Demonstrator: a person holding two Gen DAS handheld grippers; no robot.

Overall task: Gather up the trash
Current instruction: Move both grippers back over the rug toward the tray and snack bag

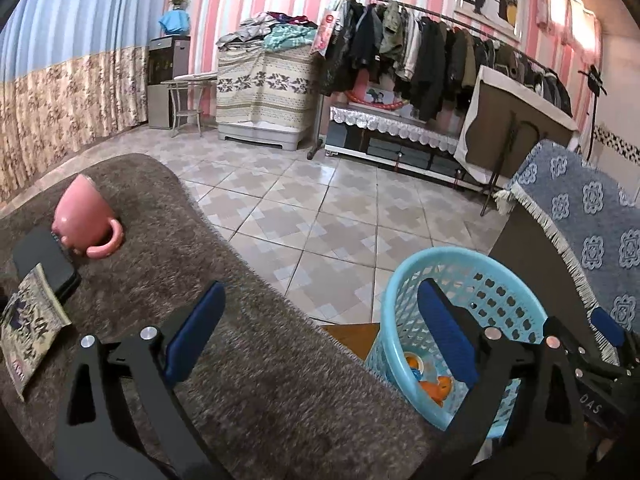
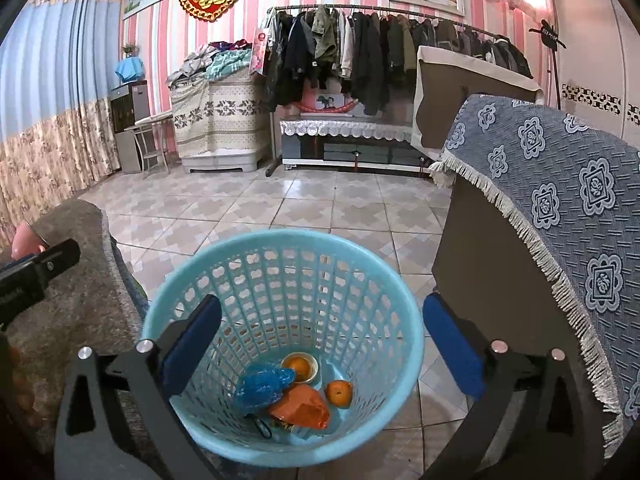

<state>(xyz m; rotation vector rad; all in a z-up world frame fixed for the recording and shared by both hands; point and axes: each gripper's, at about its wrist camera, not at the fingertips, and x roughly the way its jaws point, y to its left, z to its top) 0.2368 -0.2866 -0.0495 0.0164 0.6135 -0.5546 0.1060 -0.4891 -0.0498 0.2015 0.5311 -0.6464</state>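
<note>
My right gripper (image 2: 322, 304) stands open above a light blue plastic basket (image 2: 280, 236), with nothing between its fingers. In the basket lie a crumpled blue bag (image 2: 260, 386), an orange bag (image 2: 304, 404), a tangerine (image 2: 339, 393) and a small cup (image 2: 300, 366) with orange inside. My left gripper (image 1: 320, 292) is open and empty over the edge of a brown shaggy table cover (image 1: 240, 360). A printed snack wrapper (image 1: 28, 328) lies on the cover at the far left. The basket (image 1: 460, 280) stands on the floor to the right of the table.
A pink mug (image 1: 86, 216) lies tipped on the cover beside a flat black device (image 1: 44, 264). A seat draped in blue patterned cloth (image 2: 560, 220) rises right of the basket. Tiled floor (image 2: 320, 200) stretches to a clothes rack (image 2: 380, 52) at the back wall.
</note>
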